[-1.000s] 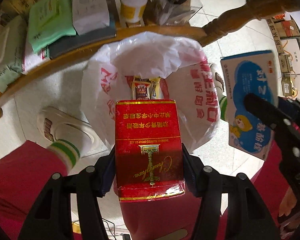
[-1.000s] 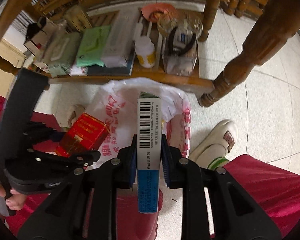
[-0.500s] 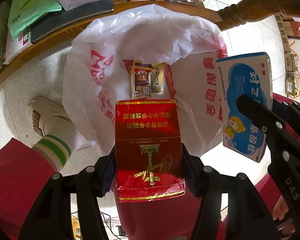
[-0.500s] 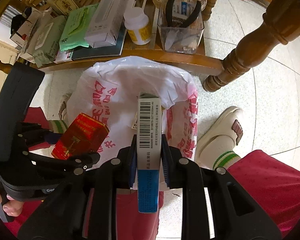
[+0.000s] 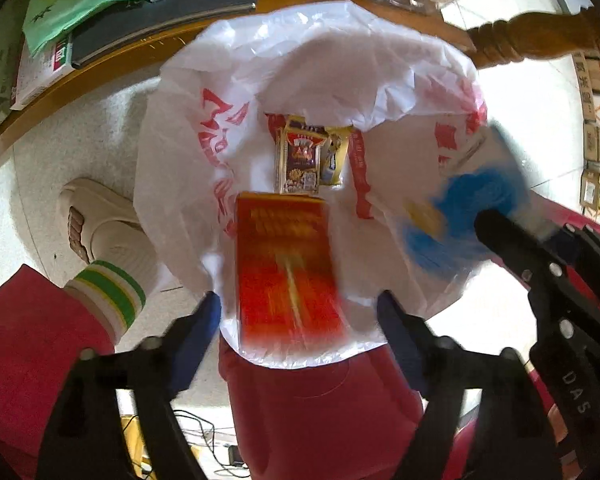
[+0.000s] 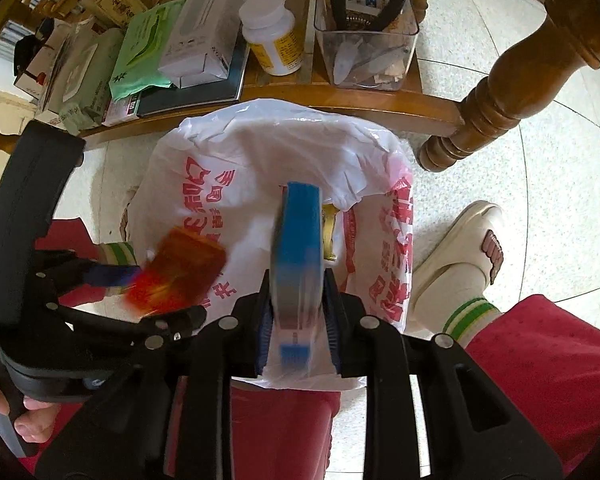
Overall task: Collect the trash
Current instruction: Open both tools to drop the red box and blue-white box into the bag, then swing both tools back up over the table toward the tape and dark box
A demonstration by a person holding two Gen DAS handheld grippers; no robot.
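Left wrist: left gripper [image 5: 300, 312] jaws just sprung wide, blurred red pack [image 5: 288, 276] loose over white bag [image 5: 180, 160]. Right gripper [image 6: 296, 312] easing apart, blue box [image 6: 298, 236] slipping between.

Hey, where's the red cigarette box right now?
In the left wrist view the red cigarette box sits centre frame, blurred, over the open white trash bag, between the left gripper's jaws, which have just been opening and stand clear of its sides.

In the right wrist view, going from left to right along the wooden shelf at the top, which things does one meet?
Green packet → white carton → white bottle with yellow label → clear container with black pliers → turned table leg.
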